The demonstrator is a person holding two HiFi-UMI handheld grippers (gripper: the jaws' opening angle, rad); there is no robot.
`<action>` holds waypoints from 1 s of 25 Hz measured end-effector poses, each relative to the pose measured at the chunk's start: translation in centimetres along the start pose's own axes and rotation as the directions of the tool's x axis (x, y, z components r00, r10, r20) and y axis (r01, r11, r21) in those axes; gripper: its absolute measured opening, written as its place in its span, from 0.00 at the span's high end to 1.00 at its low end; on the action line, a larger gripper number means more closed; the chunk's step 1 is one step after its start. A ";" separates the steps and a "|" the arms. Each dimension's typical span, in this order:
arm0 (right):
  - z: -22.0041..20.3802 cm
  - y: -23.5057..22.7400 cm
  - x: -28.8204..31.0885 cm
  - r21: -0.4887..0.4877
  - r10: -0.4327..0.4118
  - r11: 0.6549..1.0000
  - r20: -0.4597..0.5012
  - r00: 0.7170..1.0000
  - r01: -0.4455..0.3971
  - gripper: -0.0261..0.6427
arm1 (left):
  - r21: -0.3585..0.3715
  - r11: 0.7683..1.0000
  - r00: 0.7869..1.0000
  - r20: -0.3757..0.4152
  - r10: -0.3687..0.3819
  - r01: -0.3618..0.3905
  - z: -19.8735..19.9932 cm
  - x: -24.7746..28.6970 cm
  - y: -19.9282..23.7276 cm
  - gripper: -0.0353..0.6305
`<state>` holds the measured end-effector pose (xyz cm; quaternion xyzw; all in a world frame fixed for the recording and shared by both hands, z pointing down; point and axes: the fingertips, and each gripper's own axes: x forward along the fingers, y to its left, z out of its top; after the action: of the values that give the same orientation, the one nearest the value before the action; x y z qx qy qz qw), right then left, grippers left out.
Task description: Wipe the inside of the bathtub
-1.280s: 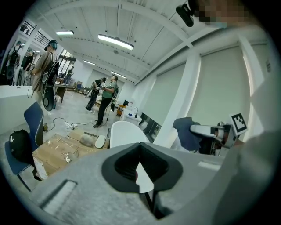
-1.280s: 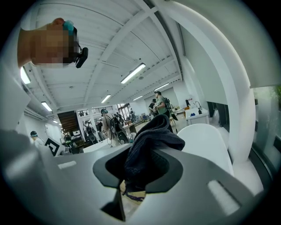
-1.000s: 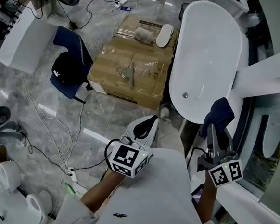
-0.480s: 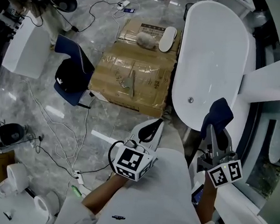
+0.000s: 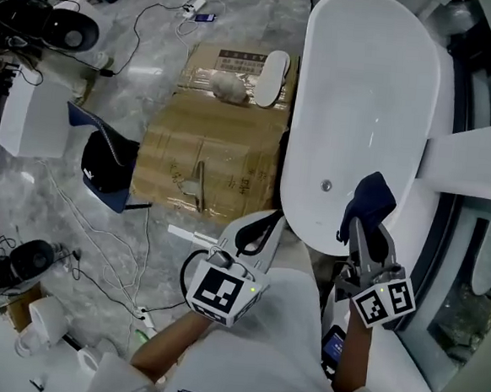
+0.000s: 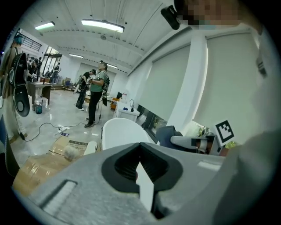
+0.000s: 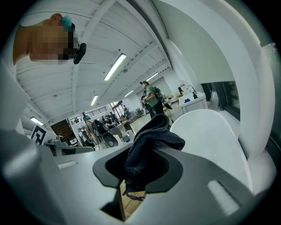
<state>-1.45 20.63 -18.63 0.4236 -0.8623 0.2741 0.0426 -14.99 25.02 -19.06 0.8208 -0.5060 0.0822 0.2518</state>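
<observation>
The tub (image 5: 363,99) now lies straight ahead of your right claw (image 5: 364,230), nearer than a second ago; the cloth (image 5: 369,201) pinched in it has come over the near rim, with the drain (image 5: 326,186) just left of the claw's tip. I judge wiping can begin. Your left claw (image 5: 256,227) stays pressed together, empty

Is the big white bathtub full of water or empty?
Empty. The bathtub's white bottom and drain show bare, with no water. The right gripper grips a dark cloth.
</observation>
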 end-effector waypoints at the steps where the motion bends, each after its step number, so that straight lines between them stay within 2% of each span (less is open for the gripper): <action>1: 0.2 -1.1 1.2 0.005 0.004 1.000 -0.013 1.000 -0.004 0.84 | -0.003 1.000 1.000 -0.007 0.001 -0.001 0.4 1.5 0.5 0.95; 4: 0.3 -4.0 4.3 0.005 0.027 1.000 -0.062 0.998 -0.027 0.84 | -0.030 0.999 0.999 -0.033 0.016 -0.017 0.8 5.7 1.6 0.95; 7: -0.2 -6.6 6.4 0.005 0.055 0.998 -0.102 0.993 -0.055 0.84 | -0.024 1.000 0.998 -0.068 0.017 -0.019 0.3 9.9 2.2 0.95; 13: -4.4 -10.7 9.6 -0.019 0.052 0.998 -0.223 0.973 -0.058 0.84 | -0.036 0.999 0.995 -0.100 -0.012 0.008 -1.1 15.6 3.8 0.95; 16: -7.1 -12.8 10.8 -0.055 0.031 0.997 -0.282 0.959 -0.049 0.84 | -0.048 0.998 0.992 -0.122 -0.036 0.030 -2.8 18.2 4.7 0.95; 19: -10.1 -13.7 11.6 -0.044 0.035 0.998 -0.313 0.949 -0.052 0.84 | -0.066 0.997 0.985 -0.161 -0.059 0.049 -5.8 19.9 5.9 0.95; 25: -13.5 -16.7 13.1 -0.028 0.027 0.999 -0.321 0.947 -0.038 0.84 | -0.037 0.990 0.965 -0.223 -0.139 0.134 -10.5 24.7 6.7 0.95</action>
<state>0.67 10.03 4.04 0.3587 -0.8552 0.3254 0.1846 -7.84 8.29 1.86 0.8365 -0.4173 0.1514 0.3214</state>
